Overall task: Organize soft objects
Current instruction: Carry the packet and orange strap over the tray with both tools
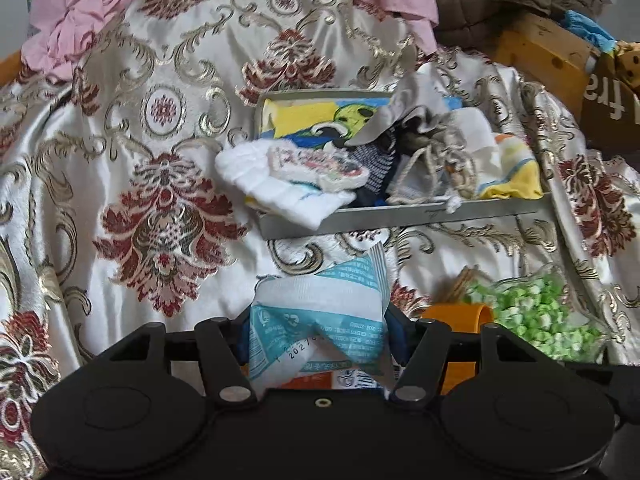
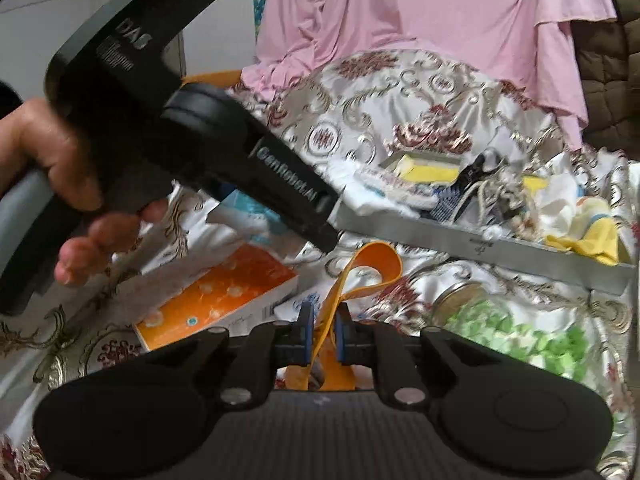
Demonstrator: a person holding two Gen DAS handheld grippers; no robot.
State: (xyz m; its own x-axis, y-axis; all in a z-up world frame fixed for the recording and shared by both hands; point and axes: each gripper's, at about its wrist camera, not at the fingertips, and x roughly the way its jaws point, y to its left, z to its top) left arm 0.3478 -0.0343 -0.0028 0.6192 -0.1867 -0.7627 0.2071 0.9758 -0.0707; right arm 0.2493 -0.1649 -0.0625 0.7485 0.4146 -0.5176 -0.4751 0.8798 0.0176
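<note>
A: Packet (image 1: 318,320), crinkled teal-white, pinched in left gripper (image 1: 318,334) jaws, just short of tray (image 1: 400,216) of soft cloths.

B: Right gripper (image 2: 322,334)?

A: Jaws narrow on orange strap (image 2: 360,276).

B: Advice?

A: Clear the tray's near wall before letting go; avoid the jar (image 1: 540,312).

B: Count?

A: 1 tray, 1 packet, 1 strap, 1 jar, 1 orange box (image 2: 216,292).

A glass jar (image 1: 540,312) of green bits lies on its side on the patterned cloth (image 1: 168,128). An orange box (image 2: 216,296) lies nearby, a wooden block (image 1: 540,52) farther back.
</note>
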